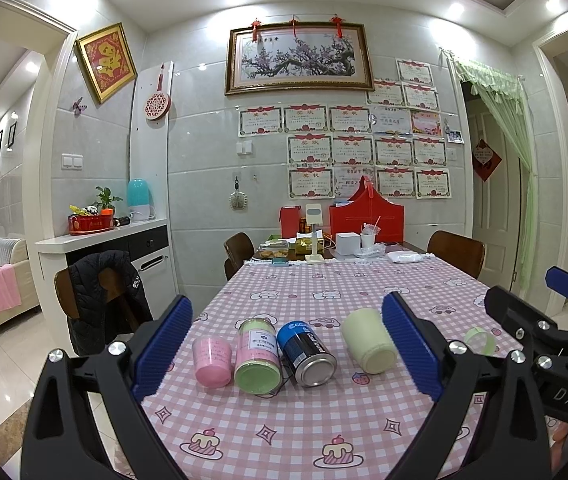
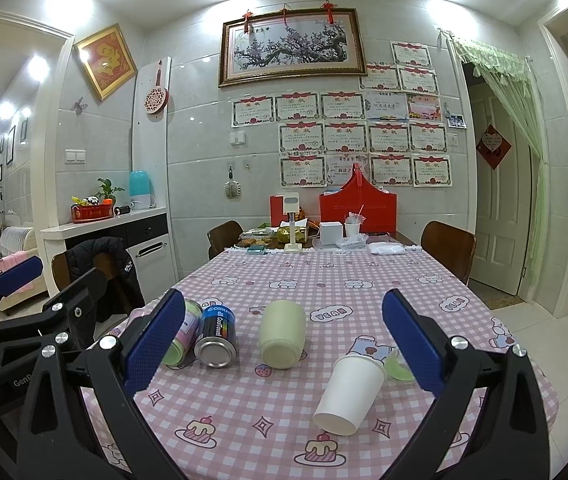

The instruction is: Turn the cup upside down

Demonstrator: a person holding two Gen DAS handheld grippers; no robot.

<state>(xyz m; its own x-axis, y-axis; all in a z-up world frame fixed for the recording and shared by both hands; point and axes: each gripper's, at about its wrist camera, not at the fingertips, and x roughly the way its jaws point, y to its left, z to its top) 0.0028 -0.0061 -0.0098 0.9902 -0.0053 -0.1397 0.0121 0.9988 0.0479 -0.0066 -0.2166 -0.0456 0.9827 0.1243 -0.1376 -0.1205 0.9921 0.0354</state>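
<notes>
A pink cup (image 1: 211, 361), a green-lidded jar (image 1: 257, 356), a blue can (image 1: 306, 353) and a cream cup (image 1: 368, 340) lie on their sides in a row on the pink checked tablecloth (image 1: 304, 420). My left gripper (image 1: 286, 350) is open above them, holding nothing. In the right wrist view a white paper cup (image 2: 350, 390) lies on its side with a small green cup (image 2: 398, 365) beside it. The cream cup (image 2: 282, 333) and blue can (image 2: 217, 336) lie further left. My right gripper (image 2: 284, 344) is open and empty above the table.
The table's far end holds a red bag (image 1: 366, 216), boxes, food containers and a small lamp (image 1: 315, 232). Wooden chairs stand on both sides; one carries a black jacket (image 1: 107, 292). The table's left edge drops to a tiled floor.
</notes>
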